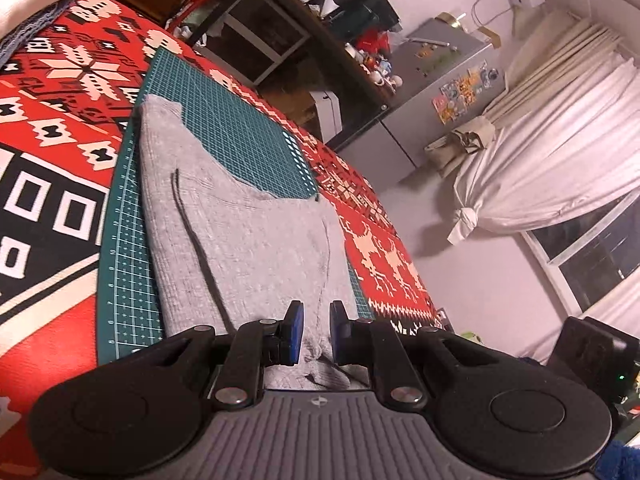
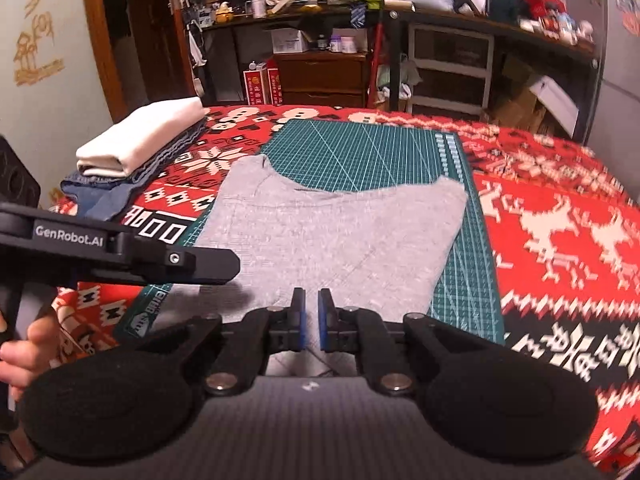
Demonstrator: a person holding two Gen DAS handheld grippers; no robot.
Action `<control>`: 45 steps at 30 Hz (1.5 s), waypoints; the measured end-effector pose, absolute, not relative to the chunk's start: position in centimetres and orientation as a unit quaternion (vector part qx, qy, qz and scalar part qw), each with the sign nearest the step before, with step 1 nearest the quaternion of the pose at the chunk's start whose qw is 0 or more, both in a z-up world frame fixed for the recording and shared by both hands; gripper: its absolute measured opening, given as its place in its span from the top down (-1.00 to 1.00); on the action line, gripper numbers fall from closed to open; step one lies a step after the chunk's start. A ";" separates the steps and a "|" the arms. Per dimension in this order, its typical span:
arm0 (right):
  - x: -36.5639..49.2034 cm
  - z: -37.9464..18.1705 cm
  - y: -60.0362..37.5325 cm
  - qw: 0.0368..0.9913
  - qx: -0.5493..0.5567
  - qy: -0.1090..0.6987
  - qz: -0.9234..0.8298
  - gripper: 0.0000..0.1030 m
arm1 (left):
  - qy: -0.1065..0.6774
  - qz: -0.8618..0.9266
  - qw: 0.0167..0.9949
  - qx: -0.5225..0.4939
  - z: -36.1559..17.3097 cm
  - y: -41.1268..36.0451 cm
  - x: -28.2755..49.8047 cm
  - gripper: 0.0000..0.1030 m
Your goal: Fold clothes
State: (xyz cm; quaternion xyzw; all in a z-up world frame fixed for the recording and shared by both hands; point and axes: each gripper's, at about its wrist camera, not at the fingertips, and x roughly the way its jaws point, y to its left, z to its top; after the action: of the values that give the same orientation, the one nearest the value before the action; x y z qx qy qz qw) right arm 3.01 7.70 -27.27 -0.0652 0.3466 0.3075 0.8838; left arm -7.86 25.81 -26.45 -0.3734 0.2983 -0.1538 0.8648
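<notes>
A grey knit garment (image 2: 320,232) lies flat on the green cutting mat (image 2: 360,152), neckline toward the far side. My right gripper (image 2: 312,320) is at its near hem, the blue pads close together with grey cloth between them. My left gripper (image 1: 316,332) is over the near left part of the garment (image 1: 240,232). Its pads pinch a bunched wrinkle of the fabric. In the right wrist view the left gripper's black body (image 2: 120,256) reaches in from the left over the garment's near left edge, held by a hand (image 2: 20,352).
A red patterned cloth (image 2: 560,240) covers the table under the mat. A stack of folded clothes (image 2: 140,144), white on top of blue, sits at the far left. Shelves, drawers and clutter stand behind the table. A fridge (image 1: 440,80) and curtains (image 1: 540,160) lie off its right side.
</notes>
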 end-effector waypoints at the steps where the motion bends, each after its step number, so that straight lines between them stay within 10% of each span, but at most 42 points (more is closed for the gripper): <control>1: 2.9 -27.5 7.8 0.882 -0.069 0.348 0.309 0.87 | 0.297 -0.159 0.865 -0.372 -26.5 25.7 -7.8 0.77; 45: 3.6 -28.5 5.9 0.882 -0.074 0.393 0.249 0.86 | 0.366 -0.146 0.841 -0.372 -28.8 25.2 -6.6 0.86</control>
State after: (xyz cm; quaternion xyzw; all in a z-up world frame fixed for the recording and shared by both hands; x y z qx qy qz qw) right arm 3.62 5.93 -28.54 -0.0737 0.3933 0.2490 0.8820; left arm -6.60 25.16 -28.78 -0.3718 0.3659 -0.1464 0.8405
